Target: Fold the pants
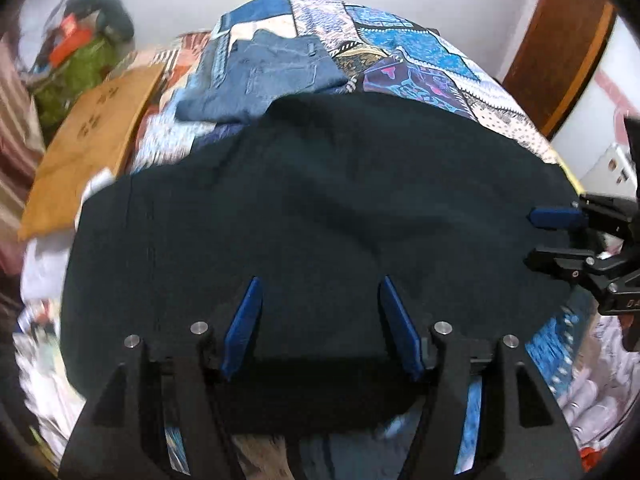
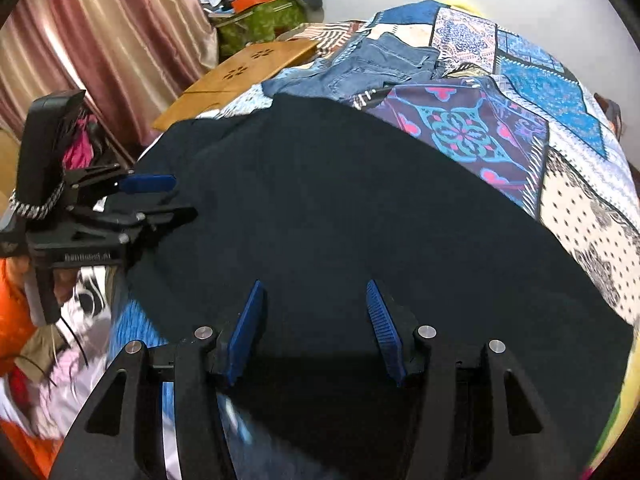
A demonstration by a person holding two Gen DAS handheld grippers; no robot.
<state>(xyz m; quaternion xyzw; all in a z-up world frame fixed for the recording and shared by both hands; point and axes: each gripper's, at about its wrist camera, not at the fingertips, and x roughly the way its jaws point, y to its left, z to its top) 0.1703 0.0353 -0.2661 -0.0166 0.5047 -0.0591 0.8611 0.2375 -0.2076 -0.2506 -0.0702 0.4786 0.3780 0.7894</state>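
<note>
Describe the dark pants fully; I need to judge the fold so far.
The dark pants look navy-black, a matte, soft woven cloth, lying spread flat across the patchwork bedspread as a broad, mostly smooth panel with shallow creases. A stitched seam runs along their left side in the left wrist view. Their far edge overlaps the blue jeans. Neither hand-held gripper grips them.

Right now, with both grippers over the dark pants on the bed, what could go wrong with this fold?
1. Both the left gripper and right gripper are open and clamp nothing, so the dark pants could slump out of shape.
2. The blue jeans lie right at the pants' far edge; a fold pushed that way might snag them.
3. The pants show soft ridges; folding over them would likely set creases.
</note>
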